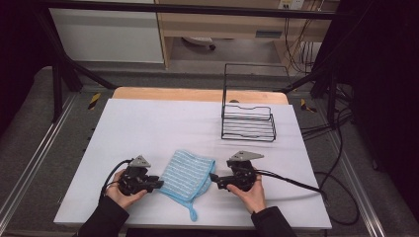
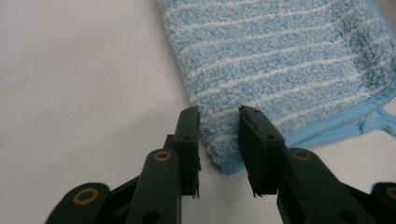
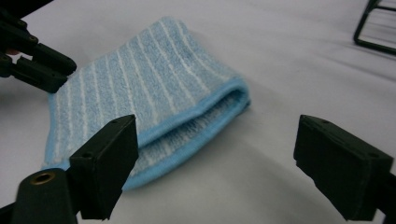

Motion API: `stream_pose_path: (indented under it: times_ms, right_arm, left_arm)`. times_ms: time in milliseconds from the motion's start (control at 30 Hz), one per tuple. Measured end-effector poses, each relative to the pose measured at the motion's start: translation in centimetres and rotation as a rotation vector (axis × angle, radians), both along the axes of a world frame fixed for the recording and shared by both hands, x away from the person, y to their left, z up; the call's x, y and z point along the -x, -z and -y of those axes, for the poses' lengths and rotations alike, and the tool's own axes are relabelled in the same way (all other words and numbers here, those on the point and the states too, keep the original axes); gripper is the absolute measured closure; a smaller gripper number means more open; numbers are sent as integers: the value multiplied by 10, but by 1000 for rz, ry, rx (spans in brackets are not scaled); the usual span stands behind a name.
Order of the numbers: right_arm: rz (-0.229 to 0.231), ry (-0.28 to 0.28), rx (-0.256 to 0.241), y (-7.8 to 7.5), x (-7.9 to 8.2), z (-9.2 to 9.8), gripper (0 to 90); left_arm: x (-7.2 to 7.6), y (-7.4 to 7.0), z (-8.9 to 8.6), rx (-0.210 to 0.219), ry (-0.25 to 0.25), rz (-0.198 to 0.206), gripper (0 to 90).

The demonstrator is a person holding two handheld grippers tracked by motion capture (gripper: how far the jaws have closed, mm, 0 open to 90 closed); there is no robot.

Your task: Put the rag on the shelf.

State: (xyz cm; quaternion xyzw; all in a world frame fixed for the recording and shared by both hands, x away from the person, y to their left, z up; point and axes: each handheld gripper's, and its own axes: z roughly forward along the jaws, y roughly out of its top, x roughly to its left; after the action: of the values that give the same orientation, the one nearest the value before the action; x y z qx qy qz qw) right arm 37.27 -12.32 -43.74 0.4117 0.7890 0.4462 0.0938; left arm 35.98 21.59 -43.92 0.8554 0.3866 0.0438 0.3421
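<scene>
A folded blue towel with white stripes (image 1: pixel 188 175) lies flat near the table's front edge, its hanging loop (image 1: pixel 191 213) trailing toward me. My left gripper (image 1: pixel 159 184) sits at the towel's left corner. In the left gripper view that corner (image 2: pixel 219 149) lies between the jaws, which stand a narrow gap apart; the cloth looks unsqueezed. My right gripper (image 1: pixel 213 178) is just right of the towel, open wide. In the right gripper view, the towel's folded edge (image 3: pixel 196 116) faces the gap and nothing lies between the jaws.
A black wire rack (image 1: pixel 248 116) stands at the back right of the white table cover (image 1: pixel 148 123). Cables (image 1: pixel 296 183) trail off the right gripper toward the table's right edge. A person's hands hold both grippers from the front edge.
</scene>
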Motion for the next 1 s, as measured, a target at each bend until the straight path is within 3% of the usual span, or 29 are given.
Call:
stream_pose_path:
  times_ms: [200,333,533,733,1000]
  right_arm:
    - [-20,36,2,13,-11,-18,251]
    - [-25,46,-9,19,-17,-22,394]
    - [-51,51,4,21,-19,-26,537]
    - [-85,45,-31,22,-20,-28,749]
    - [-92,13,-23,15,-30,-23,800]
  left_arm:
    - [2,3,1,3,-8,1,728]
    - [3,3,1,7,-6,-8,772]
    - [6,2,2,5,-12,-16,835]
    - [8,1,3,23,-31,-37,875]
    - [16,-1,9,82,-36,-69,881]
